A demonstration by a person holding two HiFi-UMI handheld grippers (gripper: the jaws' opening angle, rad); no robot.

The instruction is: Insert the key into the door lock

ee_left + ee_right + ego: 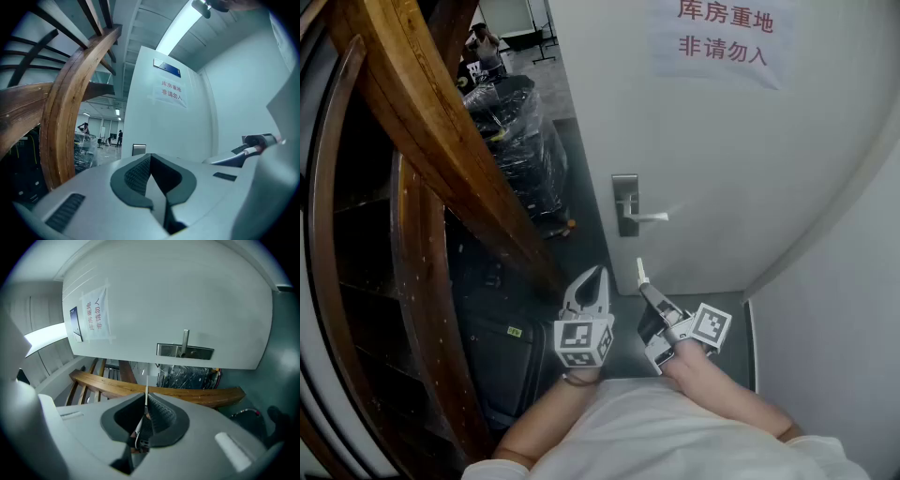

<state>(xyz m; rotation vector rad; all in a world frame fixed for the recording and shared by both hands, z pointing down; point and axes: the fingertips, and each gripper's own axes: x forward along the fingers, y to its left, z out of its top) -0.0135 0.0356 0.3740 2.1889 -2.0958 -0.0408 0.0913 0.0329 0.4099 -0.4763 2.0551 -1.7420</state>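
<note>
Head view: my left gripper (598, 274) is closed and empty just beside my right gripper (651, 292), which pinches the key (641, 272), with open room up to the lock plate (626, 204) on the white door (722, 150). The wooden stair rail (441, 141) crowds my left. Left gripper view: jaws together, people (119, 137) far down the hall. Right gripper view: key blade edge-on, well short of the lock.
</note>
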